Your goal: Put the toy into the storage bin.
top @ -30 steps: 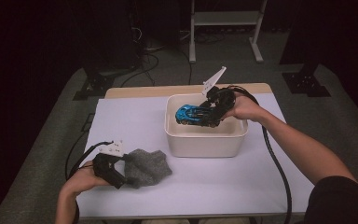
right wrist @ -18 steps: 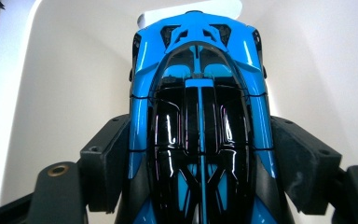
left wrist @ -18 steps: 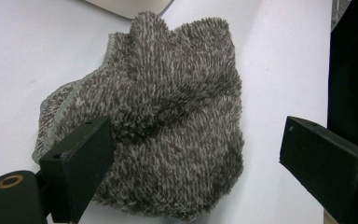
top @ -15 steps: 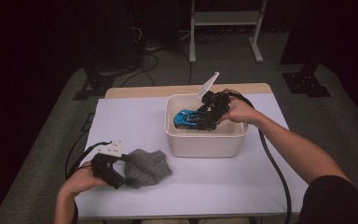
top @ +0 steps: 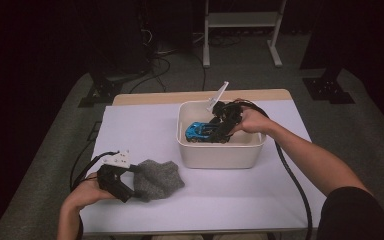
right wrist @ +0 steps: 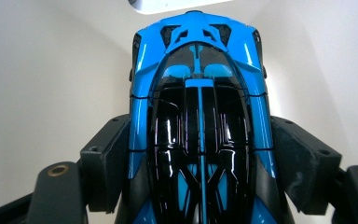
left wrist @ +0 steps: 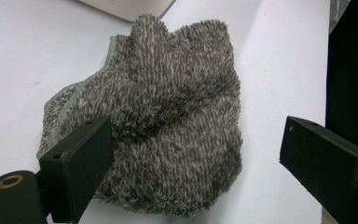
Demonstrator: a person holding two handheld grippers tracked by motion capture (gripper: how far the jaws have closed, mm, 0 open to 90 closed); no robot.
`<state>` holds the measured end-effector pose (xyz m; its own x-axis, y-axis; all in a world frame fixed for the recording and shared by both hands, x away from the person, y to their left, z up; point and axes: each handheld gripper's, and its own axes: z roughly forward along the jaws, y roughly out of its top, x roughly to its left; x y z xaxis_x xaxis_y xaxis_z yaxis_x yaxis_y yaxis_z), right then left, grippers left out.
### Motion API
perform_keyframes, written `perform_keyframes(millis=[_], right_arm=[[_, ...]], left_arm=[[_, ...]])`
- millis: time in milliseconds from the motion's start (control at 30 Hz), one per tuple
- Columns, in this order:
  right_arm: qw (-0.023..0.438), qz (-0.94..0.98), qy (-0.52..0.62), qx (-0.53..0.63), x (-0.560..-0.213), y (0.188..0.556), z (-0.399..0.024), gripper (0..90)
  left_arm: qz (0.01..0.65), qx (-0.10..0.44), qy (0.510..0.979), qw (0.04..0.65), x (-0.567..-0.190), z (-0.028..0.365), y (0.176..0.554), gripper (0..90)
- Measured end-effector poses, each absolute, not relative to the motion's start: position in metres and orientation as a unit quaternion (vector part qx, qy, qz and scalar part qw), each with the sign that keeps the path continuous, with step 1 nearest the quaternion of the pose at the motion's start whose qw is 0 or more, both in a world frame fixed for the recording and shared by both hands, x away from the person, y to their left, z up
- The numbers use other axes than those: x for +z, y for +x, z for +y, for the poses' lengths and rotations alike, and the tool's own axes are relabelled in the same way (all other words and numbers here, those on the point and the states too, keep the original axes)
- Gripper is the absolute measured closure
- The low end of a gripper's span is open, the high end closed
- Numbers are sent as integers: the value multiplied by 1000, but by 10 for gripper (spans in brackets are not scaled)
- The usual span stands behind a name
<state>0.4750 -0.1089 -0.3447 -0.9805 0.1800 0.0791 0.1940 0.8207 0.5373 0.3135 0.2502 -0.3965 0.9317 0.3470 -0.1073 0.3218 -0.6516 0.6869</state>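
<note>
Since the earlier frame, the right gripper [top: 219,131] had sunk with the blue toy car [top: 200,132] into the white tub [top: 220,155]; everything else kept its place. Left gripper [top: 122,186] rested on the white tabletop [top: 230,195], jaws released and standing wide astride the near edge of the grey fuzzy cloth [left wrist: 168,121], pads not pressing it. Tub stood mid-table, just right of the cloth. Right gripper's jaws clasped the car's flanks. Room behind was dark: grey floor, cables, a metal stand [top: 240,20].
</note>
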Motion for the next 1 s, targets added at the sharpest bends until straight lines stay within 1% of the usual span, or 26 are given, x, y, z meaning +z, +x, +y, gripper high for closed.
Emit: perform_keyframes(millis=[467,1000], right_arm=[[26,-960,-97,-261,-356,474,-95,253],[31,-964,-96,-247,-360,474,-93,253]], left_arm=[[177,16,909,378,-394,250,311,91],[170,13,910,378,-393,248,308,91]])
